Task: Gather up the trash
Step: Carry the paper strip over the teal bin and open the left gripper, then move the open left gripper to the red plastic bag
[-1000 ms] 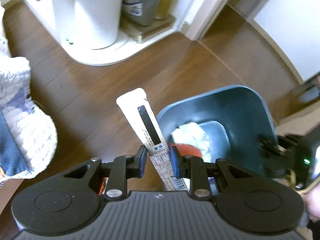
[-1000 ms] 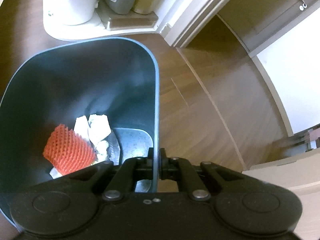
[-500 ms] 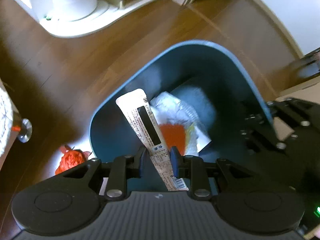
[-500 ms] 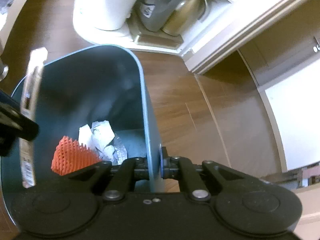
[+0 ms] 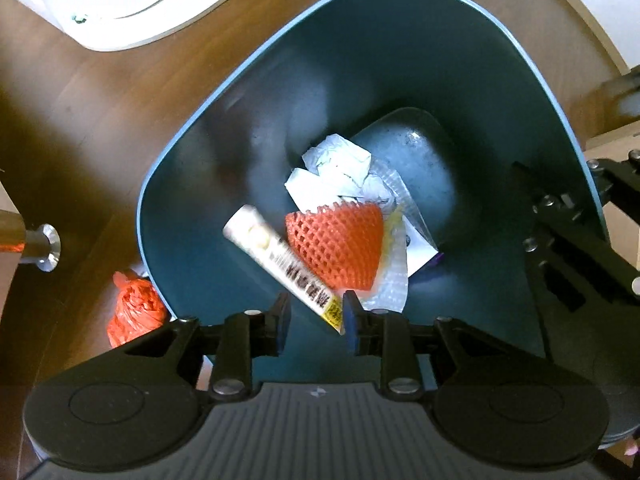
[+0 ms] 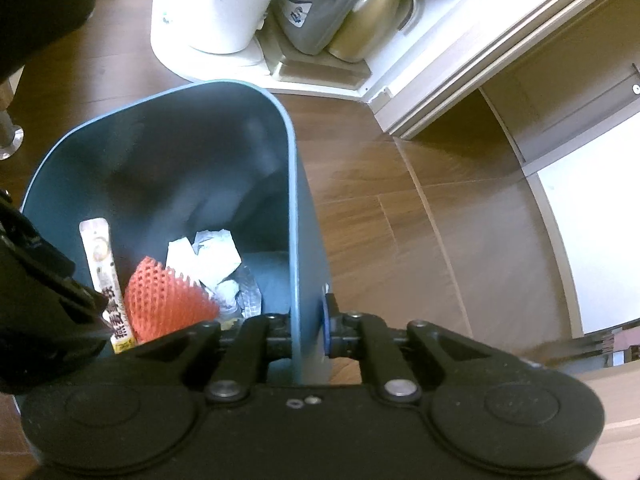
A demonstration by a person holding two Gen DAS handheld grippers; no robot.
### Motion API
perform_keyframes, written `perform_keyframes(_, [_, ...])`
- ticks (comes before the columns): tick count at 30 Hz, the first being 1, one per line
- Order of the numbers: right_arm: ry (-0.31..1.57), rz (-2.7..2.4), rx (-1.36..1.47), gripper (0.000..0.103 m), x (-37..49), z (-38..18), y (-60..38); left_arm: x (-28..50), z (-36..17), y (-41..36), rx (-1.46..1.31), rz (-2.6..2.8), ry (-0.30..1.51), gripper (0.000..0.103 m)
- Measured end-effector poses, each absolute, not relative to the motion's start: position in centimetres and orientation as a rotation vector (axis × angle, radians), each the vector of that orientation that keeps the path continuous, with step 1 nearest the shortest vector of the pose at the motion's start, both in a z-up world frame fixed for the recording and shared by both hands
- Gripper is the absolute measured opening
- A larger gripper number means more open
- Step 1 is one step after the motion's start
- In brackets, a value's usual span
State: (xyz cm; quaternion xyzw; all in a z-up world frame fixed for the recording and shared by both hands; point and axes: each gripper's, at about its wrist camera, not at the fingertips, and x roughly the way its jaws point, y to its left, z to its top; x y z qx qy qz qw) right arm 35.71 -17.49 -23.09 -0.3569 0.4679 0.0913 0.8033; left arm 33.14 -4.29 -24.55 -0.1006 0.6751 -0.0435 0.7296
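Observation:
A dark teal trash bin [image 5: 248, 132] stands on the wood floor, also in the right wrist view [image 6: 168, 128]. Inside lie an orange foam net [image 5: 336, 248], crumpled white paper [image 5: 340, 168] and clear wrap. My left gripper [image 5: 314, 316] is open above the bin. A long white snack wrapper [image 5: 280, 260] is loose between its fingers, tilted and blurred, dropping into the bin; it also shows in the right wrist view [image 6: 106, 280]. My right gripper [image 6: 308, 336] is shut on the bin's right wall.
An orange crumpled bag [image 5: 134, 312] lies on the floor left of the bin. A metal furniture leg [image 5: 38, 246] is at the far left. A white appliance [image 6: 216, 4], a grey jug and a metal kettle [image 6: 368, 24] stand on a white base behind the bin.
My left gripper has moved over the bin and opened. The white wrapper has slipped free and tilts down into the bin. My right gripper keeps its hold on the bin wall.

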Motion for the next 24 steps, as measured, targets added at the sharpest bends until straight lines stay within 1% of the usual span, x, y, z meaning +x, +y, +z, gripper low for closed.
perform_keyframes(1, [1.004, 0.198, -0.766, 0.009, 35.8, -23.1, -17.5, 33.0, -24.4, -4.1, -0.227, -0.095, 1.483, 0.035])
perform_keyframes(3, [1.007, 0.195, -0.752, 0.009, 35.8, -23.1, -17.7, 32.7, -23.8, -3.7, -0.237, -0.096, 1.464, 0.057])
perform_keyframes(4, [1.007, 0.193, -0.748, 0.009, 35.7, -23.1, -17.8, 32.5, -23.4, -3.4, -0.243, -0.095, 1.45, 0.06])
perform_keyframes(9, [1.012, 0.186, -0.732, 0.009, 35.6, -22.9, -18.1, 31.4, -21.2, -1.8, -0.285, -0.107, 1.397, 0.062])
perform_keyframes(13, [1.021, 0.174, -0.72, 0.008, 35.9, -23.0, -18.6, 29.9, -19.2, 1.1, -0.3, -0.091, 1.342, 0.062])
perform_keyframes(15, [1.047, 0.161, -0.712, 0.007, 36.2, -23.4, -19.0, 29.1, -18.8, 3.1, -0.312, -0.066, 1.322, 0.067])
perform_keyframes(19, [1.096, 0.134, -0.661, 0.007, 36.9, -23.8, -19.9, 27.7, -19.8, 6.8, -0.293, 0.005, 1.331, 0.068])
perform_keyframes(24, [1.148, 0.088, -0.589, 0.007, 37.2, -23.7, -21.4, 26.7, -23.3, 10.1, -0.299, 0.084, 1.413, 0.068])
